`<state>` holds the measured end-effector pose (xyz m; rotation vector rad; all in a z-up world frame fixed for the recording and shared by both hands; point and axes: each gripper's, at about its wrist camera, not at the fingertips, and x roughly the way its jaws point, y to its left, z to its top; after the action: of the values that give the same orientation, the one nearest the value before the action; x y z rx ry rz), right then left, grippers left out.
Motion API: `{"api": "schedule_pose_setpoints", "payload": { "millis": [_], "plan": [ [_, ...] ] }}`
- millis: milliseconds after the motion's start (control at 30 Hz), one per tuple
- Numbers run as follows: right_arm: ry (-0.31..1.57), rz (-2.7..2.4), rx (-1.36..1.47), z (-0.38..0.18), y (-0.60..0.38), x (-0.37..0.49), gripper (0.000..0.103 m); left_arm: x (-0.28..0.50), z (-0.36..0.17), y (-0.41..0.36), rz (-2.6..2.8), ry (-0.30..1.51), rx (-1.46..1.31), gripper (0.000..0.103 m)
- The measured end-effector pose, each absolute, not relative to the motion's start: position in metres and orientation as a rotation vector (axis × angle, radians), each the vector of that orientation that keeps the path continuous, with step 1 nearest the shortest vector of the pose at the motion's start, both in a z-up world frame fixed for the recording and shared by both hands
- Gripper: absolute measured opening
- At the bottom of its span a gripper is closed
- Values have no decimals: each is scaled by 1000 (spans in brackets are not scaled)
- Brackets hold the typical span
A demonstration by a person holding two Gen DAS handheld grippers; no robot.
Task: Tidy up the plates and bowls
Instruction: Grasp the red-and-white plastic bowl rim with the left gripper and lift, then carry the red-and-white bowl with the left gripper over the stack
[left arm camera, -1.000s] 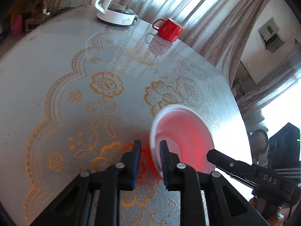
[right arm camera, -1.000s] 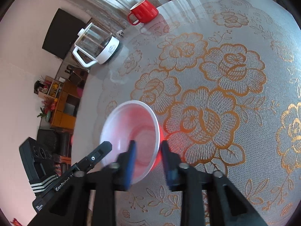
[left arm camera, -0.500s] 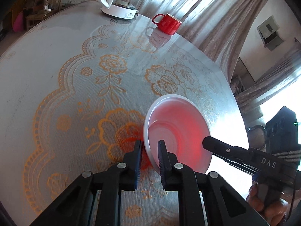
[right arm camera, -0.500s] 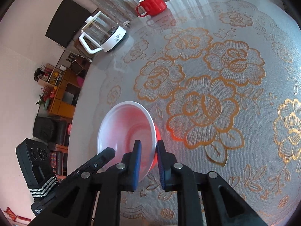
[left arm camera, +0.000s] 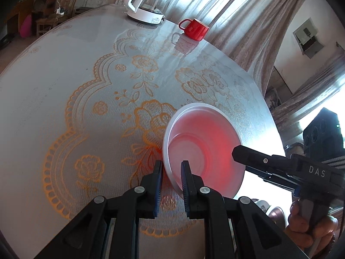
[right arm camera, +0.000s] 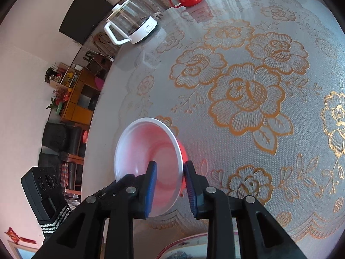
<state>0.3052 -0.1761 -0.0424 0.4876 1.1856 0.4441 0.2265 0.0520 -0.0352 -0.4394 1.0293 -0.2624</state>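
Nearest the left wrist camera, the left gripper [left arm camera: 171, 182] is pinched on the near left rim of the bowl [left arm camera: 204, 151], one blue-padded finger outside the wall and the other inside. The bowl is white inside with a red outside, and it is tilted, its open mouth turned partly toward the cameras above the table [left arm camera: 64, 82]; whether its base touches the cloth cannot be told. From the right side of that view the right gripper [left arm camera: 239, 153] reaches in over the bowl's right rim, a hand [left arm camera: 310, 226] wrapped around its handle low at the right edge.

In the right wrist view the right gripper [right arm camera: 169, 172] straddles the bowl's [right arm camera: 146, 151] rim; its jaws are opening and the pads stand clear of the wall on either side. Below it, at the bottom edge, part of a patterned dish [right arm camera: 183, 248] shows.

Farther out, the lace cloth with orange roses [right arm camera: 245, 95] covers the table. At the far edge stand a red mug [left arm camera: 195, 29] and a white-based glass kettle [left arm camera: 148, 4], near each other, with pale curtains [left arm camera: 237, 17] behind them
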Motion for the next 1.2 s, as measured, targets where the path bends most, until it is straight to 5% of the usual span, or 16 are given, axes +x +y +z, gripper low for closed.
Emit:
{"api": "schedule_pose_setpoints", "payload": {
  "millis": [567,733,1200],
  "plan": [
    [1178,423,440,-44,-163,283,38,207,-36,54,-190,971,-342,24],
    [1146,434,416,-42,-160,274,24,200,-30,50,-206,922,-302,18],
    [1103,451,393,-36,-149,264,23,175,-21,55,-199,871,-324,18]
  ]
}}
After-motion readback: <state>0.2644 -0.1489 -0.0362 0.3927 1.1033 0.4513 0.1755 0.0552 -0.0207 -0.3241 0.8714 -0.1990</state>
